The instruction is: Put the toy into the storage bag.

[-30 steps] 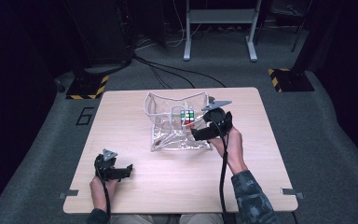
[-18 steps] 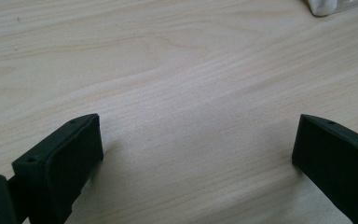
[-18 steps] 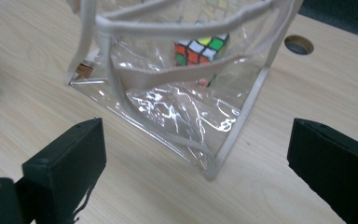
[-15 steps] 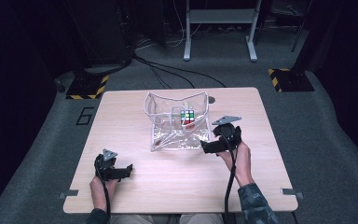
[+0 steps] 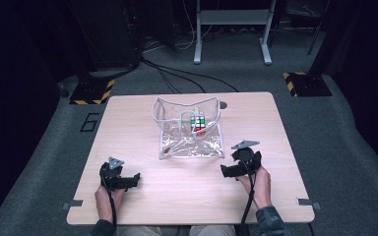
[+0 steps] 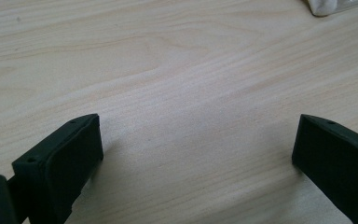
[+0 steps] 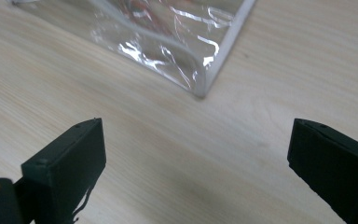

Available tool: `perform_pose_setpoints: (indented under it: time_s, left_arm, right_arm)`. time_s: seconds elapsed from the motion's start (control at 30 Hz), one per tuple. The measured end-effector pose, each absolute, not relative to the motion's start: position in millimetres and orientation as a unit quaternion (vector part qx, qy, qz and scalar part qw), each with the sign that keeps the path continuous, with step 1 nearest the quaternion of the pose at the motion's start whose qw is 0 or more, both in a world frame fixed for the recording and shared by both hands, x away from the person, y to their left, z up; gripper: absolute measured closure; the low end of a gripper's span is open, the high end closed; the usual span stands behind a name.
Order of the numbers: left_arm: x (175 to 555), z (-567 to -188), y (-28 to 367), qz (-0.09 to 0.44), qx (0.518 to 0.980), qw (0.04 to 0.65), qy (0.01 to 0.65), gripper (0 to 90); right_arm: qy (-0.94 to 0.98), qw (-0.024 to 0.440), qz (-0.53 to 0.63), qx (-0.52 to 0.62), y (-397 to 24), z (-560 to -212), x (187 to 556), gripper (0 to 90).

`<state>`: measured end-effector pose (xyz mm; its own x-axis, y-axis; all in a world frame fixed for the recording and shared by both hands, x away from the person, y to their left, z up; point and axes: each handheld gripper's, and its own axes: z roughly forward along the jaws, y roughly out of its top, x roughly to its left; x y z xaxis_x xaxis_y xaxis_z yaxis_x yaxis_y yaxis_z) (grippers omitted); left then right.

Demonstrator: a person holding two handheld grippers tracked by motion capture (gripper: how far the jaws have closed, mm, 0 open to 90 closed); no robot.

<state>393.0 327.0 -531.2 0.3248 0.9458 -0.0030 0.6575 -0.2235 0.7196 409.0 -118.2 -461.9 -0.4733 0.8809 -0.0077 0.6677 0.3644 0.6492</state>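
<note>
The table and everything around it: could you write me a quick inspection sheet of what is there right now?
Surface: pale wooden table, a small dark mark near its far edge.
Job's things: clear pouch with white edging, standing open at mid-table; a colour cube inside it.
Clutter: nothing seen.
Grippers: left gripper open, resting near the front left; right gripper open, on the table just short of the pouch's near right corner, holding nothing.
Cables: one trails from each gripper toward the person; black cables cross the floor behind.
Surroundings: grey carpet, striped black-and-yellow floor plates, a metal stand behind.
</note>
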Motion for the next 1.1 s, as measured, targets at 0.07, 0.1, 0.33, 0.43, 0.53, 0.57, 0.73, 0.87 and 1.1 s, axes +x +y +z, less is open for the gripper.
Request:
perform_pose_setpoints:
  time_s: [0.07,0.1,0.33,0.43,0.53,0.57,0.73,0.87,1.1]
  left_arm:
    - [393,-531,327,0.226,0.749,0.319,0.535,1.6]
    - [393,-531,327,0.226,0.749,0.319,0.535,1.6]
    - [393,-531,327,0.227,0.749,0.318,0.535,1.6]
    - [393,-531,327,0.227,0.749,0.317,0.535,1.6]
    - [393,-531,327,0.227,0.748,0.318,0.536,1.6]
    - [393,-531,327,0.228,0.749,0.317,0.535,1.6]
    - [393,-531,327,0.228,0.749,0.317,0.536,1.6]
    - [393,-531,327,0.230,0.748,0.317,0.536,1.6]
    - [393,-531,327,0.228,0.748,0.317,0.537,1.6]
  right_arm:
    - [0.808,0.181,0.286,0.482,-121,-471,407,3.5]
    - [0.807,0.177,0.286,0.485,-122,-475,406,3.5]
    - [0.800,0.166,0.284,0.501,-129,-497,399,4.1]
    - [0.798,0.165,0.286,0.505,-133,-505,396,4.2]
    - [0.791,0.165,0.294,0.510,-138,-512,392,4.1]
    - [0.788,0.167,0.297,0.512,-139,-514,391,4.1]
    - [0.780,0.187,0.305,0.514,-142,-522,384,3.9]
    - [0.770,0.212,0.316,0.512,-145,-528,381,1.4]
    - [0.769,0.217,0.324,0.507,-147,-530,380,0.0]
